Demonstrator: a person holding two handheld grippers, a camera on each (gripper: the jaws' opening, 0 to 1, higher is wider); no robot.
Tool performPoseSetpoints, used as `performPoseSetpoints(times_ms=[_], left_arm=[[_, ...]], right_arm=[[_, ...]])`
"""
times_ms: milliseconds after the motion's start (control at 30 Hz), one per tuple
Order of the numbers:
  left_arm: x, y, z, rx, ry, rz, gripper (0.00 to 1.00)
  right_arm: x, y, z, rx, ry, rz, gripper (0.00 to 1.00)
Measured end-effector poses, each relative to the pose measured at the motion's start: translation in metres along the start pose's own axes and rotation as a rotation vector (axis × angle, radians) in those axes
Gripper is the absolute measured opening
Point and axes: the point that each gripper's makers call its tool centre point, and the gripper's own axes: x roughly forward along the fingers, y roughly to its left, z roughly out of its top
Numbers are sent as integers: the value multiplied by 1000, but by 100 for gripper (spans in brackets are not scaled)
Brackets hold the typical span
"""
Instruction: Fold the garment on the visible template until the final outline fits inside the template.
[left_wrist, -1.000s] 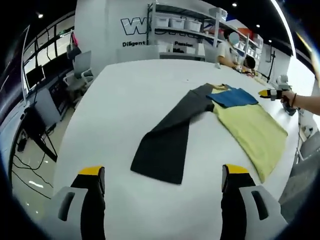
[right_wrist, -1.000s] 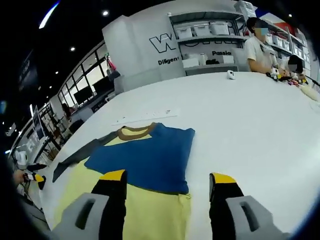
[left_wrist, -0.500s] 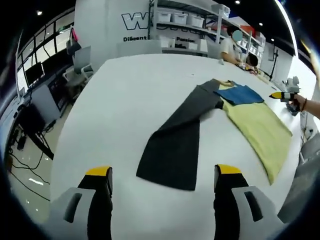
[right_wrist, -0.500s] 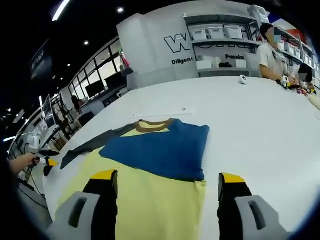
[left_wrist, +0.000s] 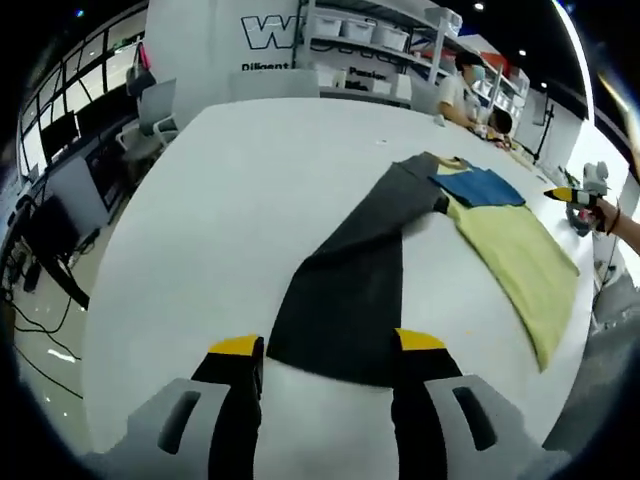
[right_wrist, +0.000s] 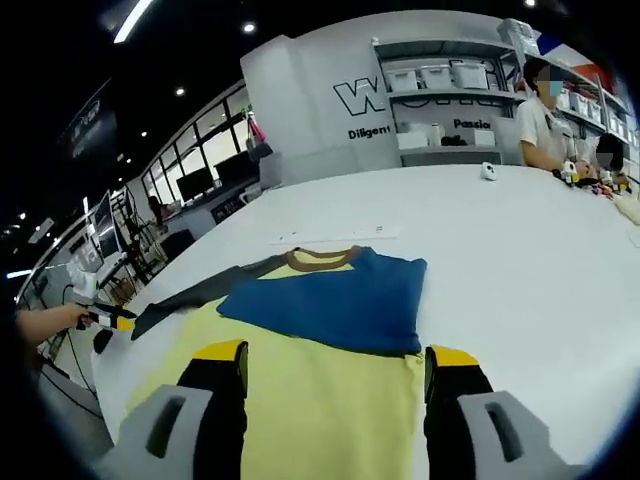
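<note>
A long-sleeved garment lies flat on the white table (left_wrist: 230, 190). Its dark grey sleeve (left_wrist: 355, 280) stretches toward me in the left gripper view, and the cuff end sits between the jaws of my open left gripper (left_wrist: 328, 345). The yellow body (left_wrist: 510, 250) and the blue sleeve (left_wrist: 480, 187) folded across it lie further right. In the right gripper view the blue sleeve (right_wrist: 330, 300) covers the chest below the brown collar (right_wrist: 318, 258). My right gripper (right_wrist: 336, 352) hangs open over the yellow body (right_wrist: 310, 400). Each gripper also appears small in the other's view: the right gripper (left_wrist: 568, 195), the left gripper (right_wrist: 112, 320).
A thin pale strip (right_wrist: 335, 237) lies on the table beyond the collar. People sit at the far end near shelves (right_wrist: 450, 90) with bins. Office chairs (left_wrist: 150, 110) and a drop to the floor flank the table's left edge.
My left gripper has come forward onto the grey sleeve's cuff and its jaws have narrowed. The right gripper has eased slightly over the yellow body; the garment lies as before.
</note>
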Motion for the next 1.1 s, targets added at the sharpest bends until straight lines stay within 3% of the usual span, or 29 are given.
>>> performPoseSetpoints(times_ms=[333,500,600,667,767,967,1100], left_arm=[[2,8,-4,-7,32,14,37],[4,12,-4,1,51,35,28],[3,22,-7,4,81,89,17],[4,23,-7,-4,78,77,10],[5,19,-8,-20,77,59,8],[-1,19,2,112,68,109,6],[-12,24,27,221,7,178,6]], right_arm=[[-4,-1,-1,-6,1,-8,64],[-4,3,-5,-12,10,-7,61],[-4,5,-7,-16,15,-4,59],[-4,6,-7,-21,18,-5,58],[-4,7,-8,-24,20,-5,57],[-4,11,-8,-23,19,3,56],[-2,15,-8,-23,17,12,55]])
